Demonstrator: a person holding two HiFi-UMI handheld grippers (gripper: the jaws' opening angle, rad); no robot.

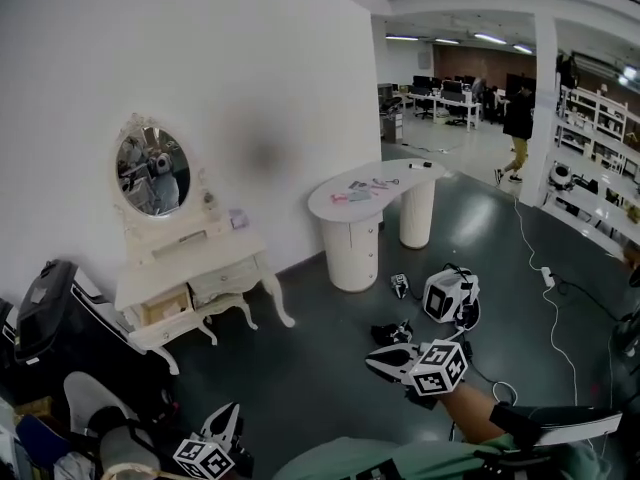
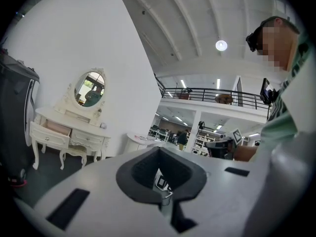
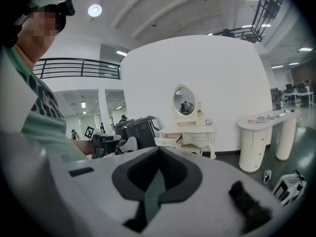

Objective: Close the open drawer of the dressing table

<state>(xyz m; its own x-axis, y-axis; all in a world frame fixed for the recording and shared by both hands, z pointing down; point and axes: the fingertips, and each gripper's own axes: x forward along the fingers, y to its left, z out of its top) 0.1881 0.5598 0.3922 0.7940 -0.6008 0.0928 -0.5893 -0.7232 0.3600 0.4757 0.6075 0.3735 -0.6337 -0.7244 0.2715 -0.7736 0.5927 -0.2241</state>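
A wide hall with a dark grey floor and a tall white wall fills the head view. At the far left stands a black case, with the white dressing table just to its right against the wall, an oval mirror on top. The table's left drawer is pulled out and its pale inside shows.

In the lower left corner the left gripper points up the frame toward the dressing table, well apart from it. The hand behind it is cut off by the frame edge. Its own view shows the jaws drawn together with nothing between them.

At centre a white table stands on two round pedestals. Below it, at lower centre right, the right gripper points left across the floor. A bare forearm stretches in behind it from the lower right, out of a green sleeve. Its jaws also meet, empty.

Just above it a white device with a marker cube lies on the floor. At the upper right a person walks past white shelves.
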